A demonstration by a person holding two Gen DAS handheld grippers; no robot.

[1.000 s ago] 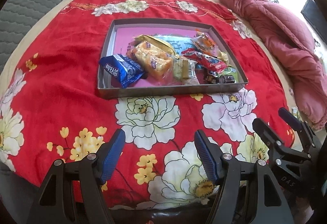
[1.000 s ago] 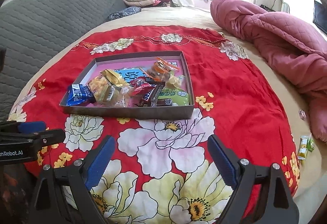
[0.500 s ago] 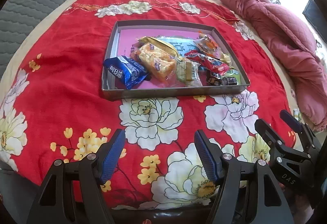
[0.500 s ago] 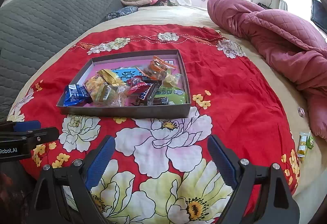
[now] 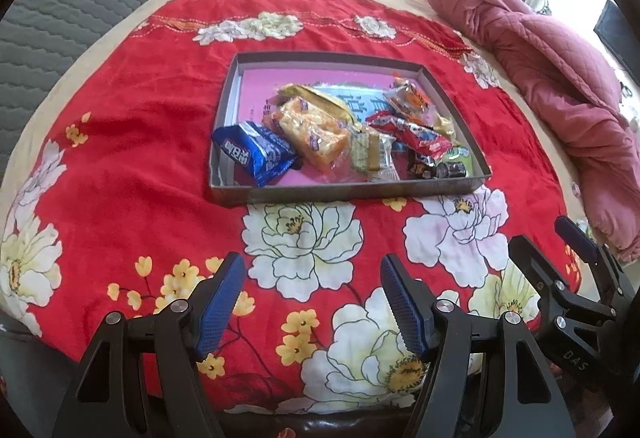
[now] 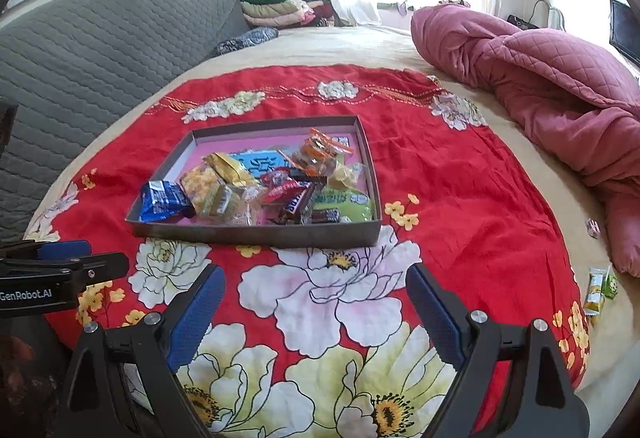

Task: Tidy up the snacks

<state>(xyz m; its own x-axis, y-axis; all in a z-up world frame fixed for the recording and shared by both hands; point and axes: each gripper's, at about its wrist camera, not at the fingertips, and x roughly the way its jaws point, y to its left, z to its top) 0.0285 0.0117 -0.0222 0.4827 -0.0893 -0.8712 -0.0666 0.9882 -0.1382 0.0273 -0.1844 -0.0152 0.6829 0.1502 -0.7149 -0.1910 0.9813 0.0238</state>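
On the left, the left claw (image 5: 310, 294) hangs over the red flowered blanket (image 5: 120, 166), its blue pads apart with nothing between them. It sits well short of the snacks, so it looks like it is only waiting.

In the middle of the blanket lies the grey tray (image 6: 256, 234) — the home for the snacks. A blue packet (image 6: 164, 200) leans in its near left corner, an orange cracker pack (image 5: 314, 134) lies beside it, then red and dark candy wrappers, and a green pack (image 6: 344, 202) at the near right. They are piled loosely, likely just dropped in.

Next comes the right claw (image 6: 316, 302), jaws spread wide and empty, pointing toward the tray from the bed's near edge.

Far right, two small snack packs (image 6: 600, 288) lie off the blanket on the tan bed cover, near the pink quilt (image 6: 560, 78) — I think they are wrapped sweets, but they are too small to be sure. They probably still need to go in the tray, and the right claw is nearer to them.
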